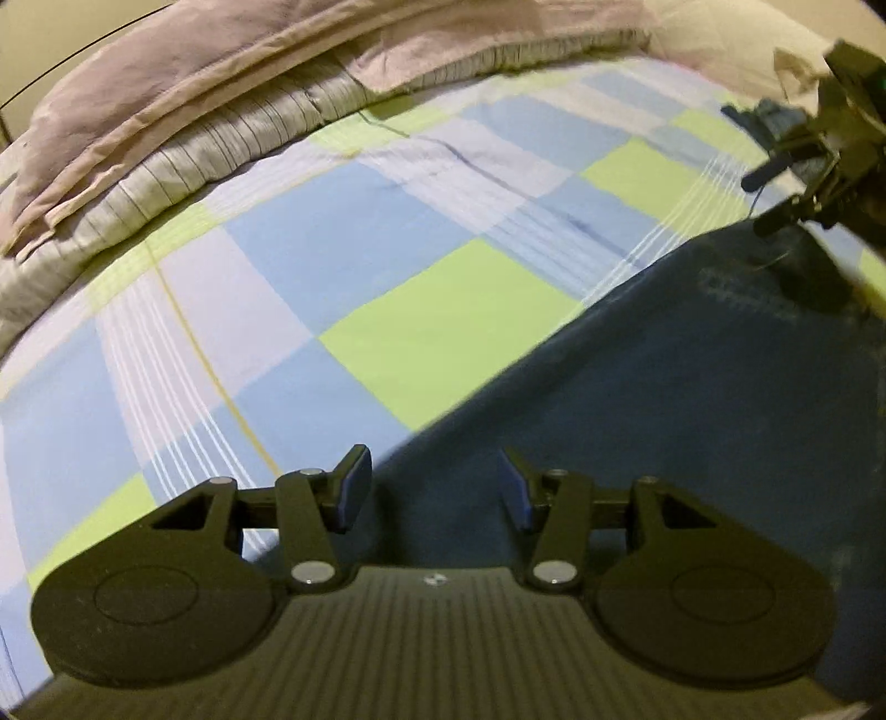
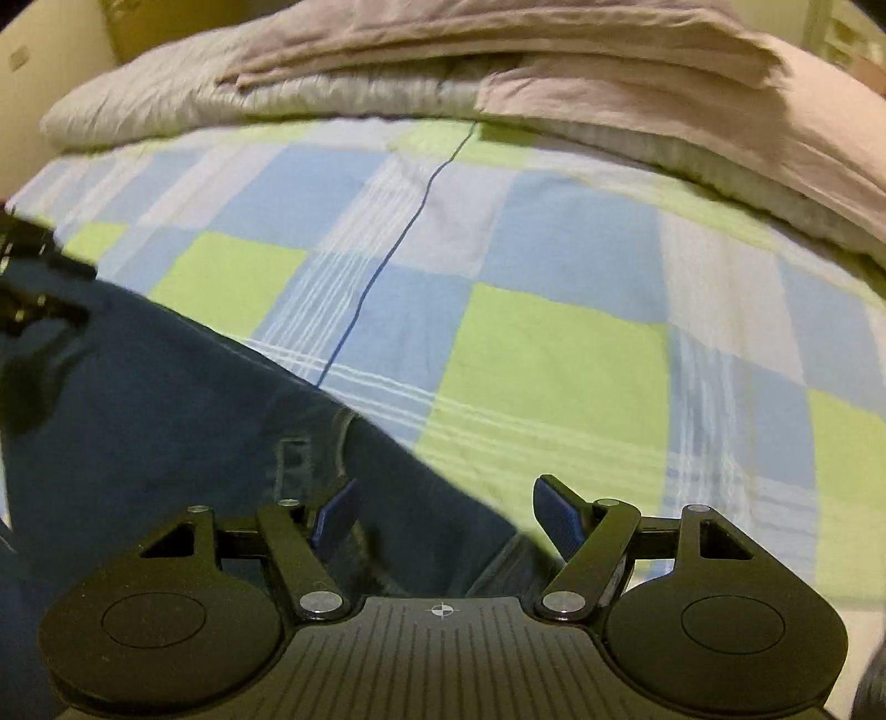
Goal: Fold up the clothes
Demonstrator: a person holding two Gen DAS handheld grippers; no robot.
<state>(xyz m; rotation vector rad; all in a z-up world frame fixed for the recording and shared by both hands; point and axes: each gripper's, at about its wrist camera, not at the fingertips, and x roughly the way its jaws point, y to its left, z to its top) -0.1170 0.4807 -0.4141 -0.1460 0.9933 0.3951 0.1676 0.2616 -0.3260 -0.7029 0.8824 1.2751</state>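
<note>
A dark blue pair of jeans (image 1: 664,399) lies flat on a bed with a blue, green and white checked sheet (image 1: 343,277). My left gripper (image 1: 437,487) is open, its blue-padded fingers just above the jeans' edge, holding nothing. In the right wrist view the jeans (image 2: 166,399) fill the lower left, with a seam and a pocket edge near the fingers. My right gripper (image 2: 443,515) is open over the jeans' edge, empty. The right gripper also shows in the left wrist view (image 1: 786,188) at the far right, and the left gripper shows at the left edge of the right wrist view (image 2: 39,277).
A folded pinkish-grey quilt (image 1: 232,72) on striped bedding (image 1: 183,160) lies along the far side of the bed; it also shows in the right wrist view (image 2: 554,50). A beige wall is behind it.
</note>
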